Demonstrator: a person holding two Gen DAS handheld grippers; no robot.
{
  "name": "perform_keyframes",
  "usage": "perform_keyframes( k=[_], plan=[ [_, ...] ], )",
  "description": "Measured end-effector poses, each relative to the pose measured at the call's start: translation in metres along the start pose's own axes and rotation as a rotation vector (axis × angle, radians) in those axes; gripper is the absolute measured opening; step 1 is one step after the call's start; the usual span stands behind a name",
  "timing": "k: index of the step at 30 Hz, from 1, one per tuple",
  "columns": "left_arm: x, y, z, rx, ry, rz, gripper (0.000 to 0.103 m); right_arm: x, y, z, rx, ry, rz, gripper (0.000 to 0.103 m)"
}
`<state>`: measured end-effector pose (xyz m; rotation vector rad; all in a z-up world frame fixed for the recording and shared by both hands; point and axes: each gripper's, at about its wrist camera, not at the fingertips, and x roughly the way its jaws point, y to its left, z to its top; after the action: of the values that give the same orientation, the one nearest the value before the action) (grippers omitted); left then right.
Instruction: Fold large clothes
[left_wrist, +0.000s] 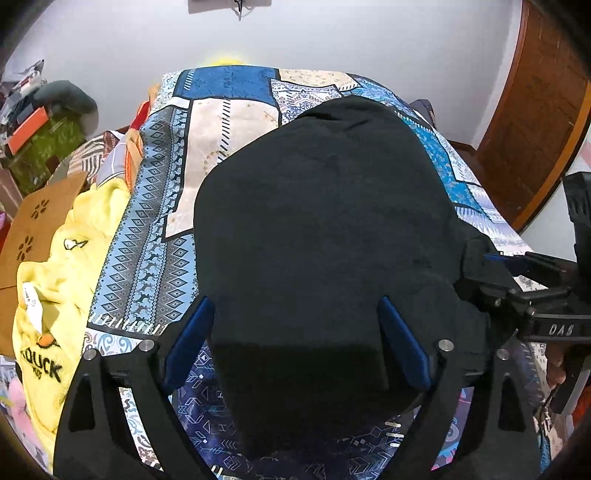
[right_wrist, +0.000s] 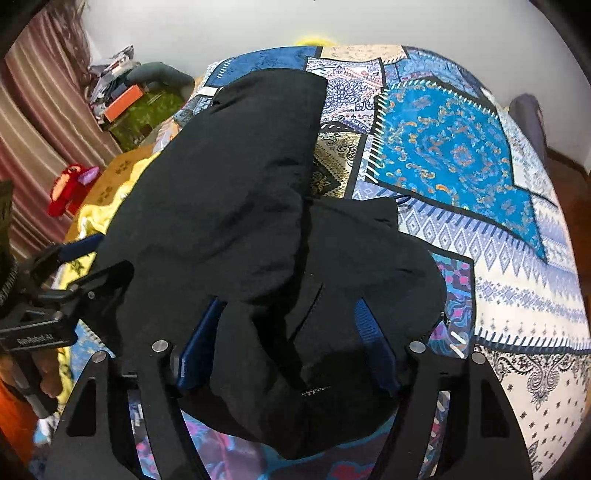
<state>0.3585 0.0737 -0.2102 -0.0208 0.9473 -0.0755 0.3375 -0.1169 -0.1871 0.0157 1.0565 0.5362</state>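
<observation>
One black garment: it is spread on the bed and reaches from the near edge toward the far end; a bunched part is folded up on its right side.
Left gripper: its blue fingers are spread wide, and the near part of the black cloth is seen between them; a firm pinch cannot be told.
Right gripper: its blue fingers are spread too, with black cloth bunched between them.
Bedcover: blue and cream patchwork is seen under the garment.
Yellow shirt: it is piled at the left, beside the bed.
Brown card: it is tucked just left of the yellow shirt.
Wooden door: it is seen at the far right.
</observation>
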Motion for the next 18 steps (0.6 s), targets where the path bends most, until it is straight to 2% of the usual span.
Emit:
perform_keyframes(
  k=[4, 8, 11, 14, 18],
  plan=[
    [0.000, 0.001, 0.000, -0.013, 0.015, 0.001, 0.091, -0.003, 0.000, 0.001, 0.015, 0.016, 0.009, 0.069],
    [-0.010, -0.001, -0.005, 0.018, 0.041, 0.016, 0.091, -0.016, 0.001, 0.003, 0.025, 0.015, -0.006, 0.070],
    [-0.024, 0.008, -0.009, 0.022, 0.029, 0.041, 0.091, -0.032, -0.001, 0.005, 0.027, 0.009, 0.001, 0.071],
    [-0.035, 0.033, -0.007, -0.040, 0.019, 0.052, 0.091, -0.045, -0.003, 0.008, 0.024, -0.004, 0.003, 0.071],
    [-0.037, 0.073, -0.001, -0.177, 0.035, -0.015, 0.093, -0.060, -0.005, 0.014, 0.011, -0.054, -0.043, 0.071]
  ],
)
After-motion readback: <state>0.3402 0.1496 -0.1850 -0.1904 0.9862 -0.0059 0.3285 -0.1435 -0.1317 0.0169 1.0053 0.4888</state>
